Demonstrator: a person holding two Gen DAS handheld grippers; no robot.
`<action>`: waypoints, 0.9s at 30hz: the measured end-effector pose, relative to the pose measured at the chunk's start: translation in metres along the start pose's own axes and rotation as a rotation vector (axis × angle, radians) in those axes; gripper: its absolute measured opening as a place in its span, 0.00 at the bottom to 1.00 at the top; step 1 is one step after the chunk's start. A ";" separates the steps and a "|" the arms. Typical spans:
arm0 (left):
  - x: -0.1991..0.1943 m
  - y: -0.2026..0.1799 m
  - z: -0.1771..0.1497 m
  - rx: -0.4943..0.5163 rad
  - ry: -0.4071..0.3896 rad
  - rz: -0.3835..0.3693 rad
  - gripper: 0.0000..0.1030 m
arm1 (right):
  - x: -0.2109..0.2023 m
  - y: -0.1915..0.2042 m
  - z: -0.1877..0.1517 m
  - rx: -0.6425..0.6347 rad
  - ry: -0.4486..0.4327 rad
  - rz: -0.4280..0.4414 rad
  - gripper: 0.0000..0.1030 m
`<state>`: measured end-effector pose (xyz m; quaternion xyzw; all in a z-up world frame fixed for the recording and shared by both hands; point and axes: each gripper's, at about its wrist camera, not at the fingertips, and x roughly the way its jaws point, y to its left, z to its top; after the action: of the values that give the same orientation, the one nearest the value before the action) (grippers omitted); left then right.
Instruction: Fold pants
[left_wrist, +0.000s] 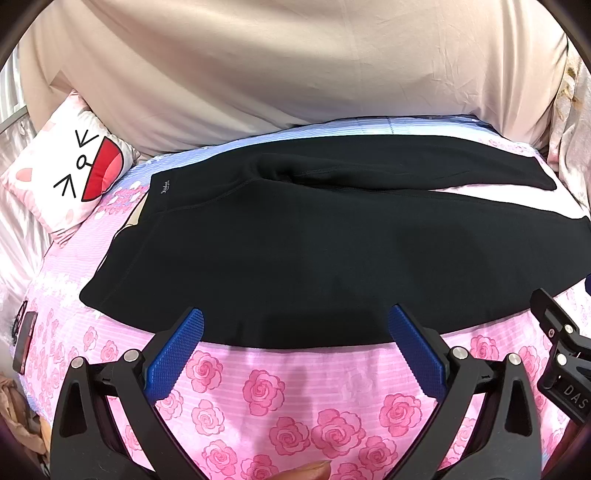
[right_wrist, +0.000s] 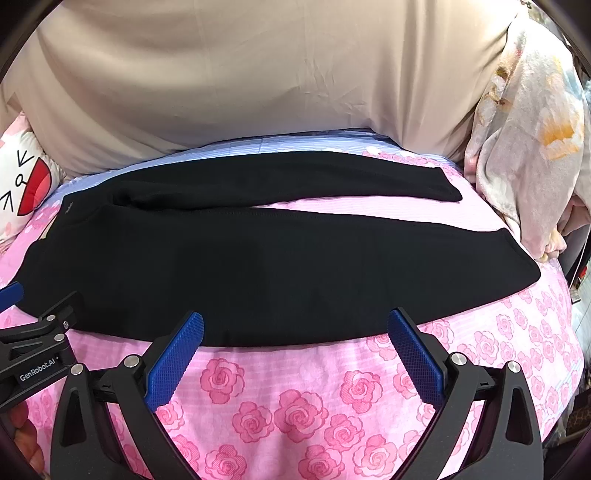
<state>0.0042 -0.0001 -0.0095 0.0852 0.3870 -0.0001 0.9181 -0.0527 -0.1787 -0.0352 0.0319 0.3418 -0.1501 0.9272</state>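
Note:
Black pants (left_wrist: 295, 251) lie spread flat on a pink rose-print bedsheet (left_wrist: 288, 398), waistband at the left, both legs running right with a gap between them. They also show in the right wrist view (right_wrist: 277, 266). My left gripper (left_wrist: 295, 317) is open and empty, its blue fingertips hovering at the near edge of the near leg. My right gripper (right_wrist: 295, 321) is open and empty too, at the same near edge further right. The right gripper's body shows at the right edge of the left wrist view (left_wrist: 561, 354); the left gripper's body shows at the left of the right wrist view (right_wrist: 40, 347).
A beige sheet (left_wrist: 295, 66) hangs behind the bed. A cartoon-face pillow (left_wrist: 70, 173) lies at the far left. A floral blanket (right_wrist: 524, 147) is heaped at the right. A dark phone-like object (left_wrist: 25, 343) lies at the sheet's left edge.

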 end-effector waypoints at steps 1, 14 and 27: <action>0.000 0.000 0.000 0.001 0.000 0.000 0.95 | 0.000 0.001 0.000 0.000 0.000 -0.001 0.95; 0.005 -0.001 0.002 0.003 0.009 0.002 0.95 | 0.007 0.003 0.000 -0.002 0.017 -0.005 0.95; 0.027 0.011 0.018 -0.018 0.025 -0.058 0.95 | 0.028 -0.024 0.017 0.041 0.042 0.068 0.94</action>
<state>0.0367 0.0093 -0.0153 0.0657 0.4007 -0.0222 0.9136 -0.0292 -0.2118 -0.0386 0.0655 0.3570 -0.1249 0.9234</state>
